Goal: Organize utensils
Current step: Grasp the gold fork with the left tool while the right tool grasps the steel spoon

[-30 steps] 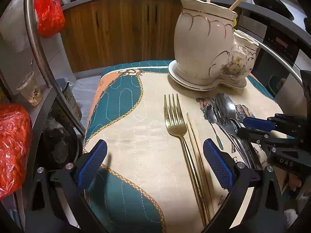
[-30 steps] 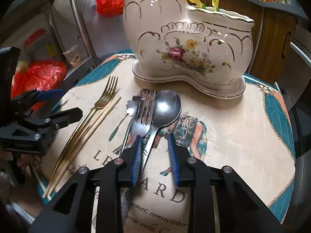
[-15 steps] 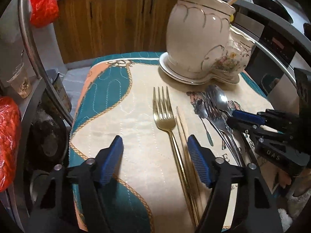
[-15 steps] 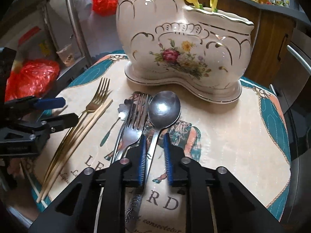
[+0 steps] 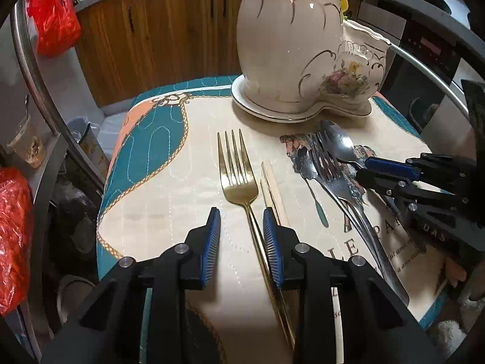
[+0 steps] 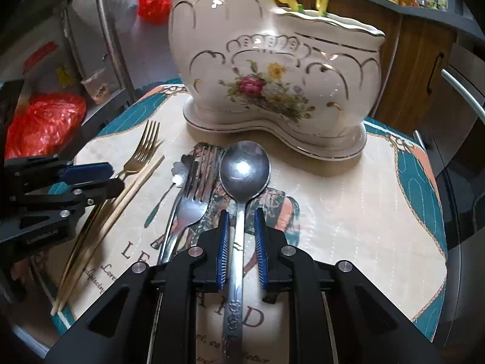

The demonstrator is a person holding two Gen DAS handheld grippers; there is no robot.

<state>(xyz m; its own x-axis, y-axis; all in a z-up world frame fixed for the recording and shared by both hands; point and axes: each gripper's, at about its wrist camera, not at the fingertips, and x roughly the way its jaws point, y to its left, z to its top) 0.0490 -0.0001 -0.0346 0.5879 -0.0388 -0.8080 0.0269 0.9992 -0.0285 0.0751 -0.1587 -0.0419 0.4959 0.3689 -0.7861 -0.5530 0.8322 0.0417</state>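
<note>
A gold fork [image 5: 236, 176] and wooden chopsticks [image 5: 272, 200] lie on the placemat. My left gripper [image 5: 242, 218] straddles the gold fork's handle, jaws narrowed, a gap still on each side. A silver spoon [image 6: 244, 170] and silver forks [image 6: 191, 203] lie beside it. My right gripper [image 6: 241, 221] straddles the spoon's handle, pads [image 6: 225, 242] close but apart from it. The cream floral ceramic holder [image 6: 272, 69] stands behind, and also shows in the left wrist view [image 5: 291, 45].
A printed placemat [image 6: 348, 212] covers the small table. Red plastic bags [image 5: 12, 230] and a metal rack [image 5: 39, 97] stand at the left. Wooden cabinets [image 5: 169, 27] lie behind. A small flower-ended spoon [image 6: 178, 173] lies among the silver forks.
Both grippers have moved forward and lower over the utensils. The left jaws have narrowed a lot around the gold fork's handle. The right jaws now straddle the spoon's handle.
</note>
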